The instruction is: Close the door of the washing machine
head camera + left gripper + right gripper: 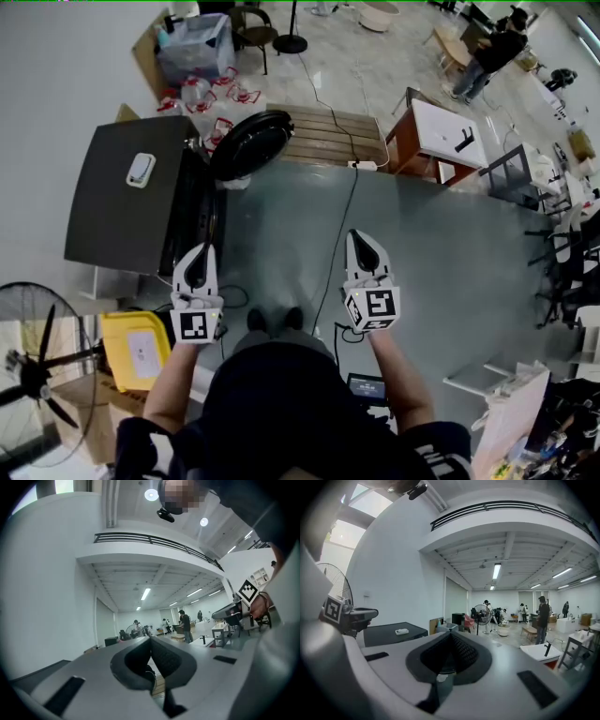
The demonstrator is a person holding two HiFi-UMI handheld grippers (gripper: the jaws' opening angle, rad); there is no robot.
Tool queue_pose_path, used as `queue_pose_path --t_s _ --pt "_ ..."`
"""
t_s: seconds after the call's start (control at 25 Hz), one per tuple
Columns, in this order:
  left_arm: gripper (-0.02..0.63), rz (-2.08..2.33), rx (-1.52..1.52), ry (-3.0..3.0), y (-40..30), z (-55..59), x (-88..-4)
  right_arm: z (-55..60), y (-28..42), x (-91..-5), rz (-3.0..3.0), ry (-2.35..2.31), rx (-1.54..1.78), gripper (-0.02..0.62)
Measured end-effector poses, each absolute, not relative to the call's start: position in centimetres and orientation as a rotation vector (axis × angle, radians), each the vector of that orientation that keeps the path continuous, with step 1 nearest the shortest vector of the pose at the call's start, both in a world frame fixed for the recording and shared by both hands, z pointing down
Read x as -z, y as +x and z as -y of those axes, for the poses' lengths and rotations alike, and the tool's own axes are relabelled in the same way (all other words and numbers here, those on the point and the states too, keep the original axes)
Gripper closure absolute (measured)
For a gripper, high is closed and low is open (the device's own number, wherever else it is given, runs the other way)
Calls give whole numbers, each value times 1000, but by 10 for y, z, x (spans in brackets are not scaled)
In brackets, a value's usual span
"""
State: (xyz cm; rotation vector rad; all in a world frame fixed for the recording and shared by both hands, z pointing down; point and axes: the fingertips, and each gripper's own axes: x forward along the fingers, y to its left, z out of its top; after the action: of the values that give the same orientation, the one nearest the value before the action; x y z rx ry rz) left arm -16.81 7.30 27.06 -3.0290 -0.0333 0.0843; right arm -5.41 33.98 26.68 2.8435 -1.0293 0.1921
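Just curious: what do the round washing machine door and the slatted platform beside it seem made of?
The door looks like glossy dark plastic, maybe glass: light glints off its rim. The slatted platform looks like bare wood: brown planks with dark gaps.

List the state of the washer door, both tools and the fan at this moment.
Washing machine door, open, swung outward.
Left tool, shut, nothing between its jaws.
Right tool, shut, nothing between its jaws.
Floor fan, blades look sharp, apparently not spinning.
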Motion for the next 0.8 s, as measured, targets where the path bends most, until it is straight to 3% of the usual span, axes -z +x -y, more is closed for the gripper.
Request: queue_pose_path --t_s 0.8 --pt "583 24 -47 -3019 -161 -100 -279 -364 -39 -277 1148 2795 -167 575"
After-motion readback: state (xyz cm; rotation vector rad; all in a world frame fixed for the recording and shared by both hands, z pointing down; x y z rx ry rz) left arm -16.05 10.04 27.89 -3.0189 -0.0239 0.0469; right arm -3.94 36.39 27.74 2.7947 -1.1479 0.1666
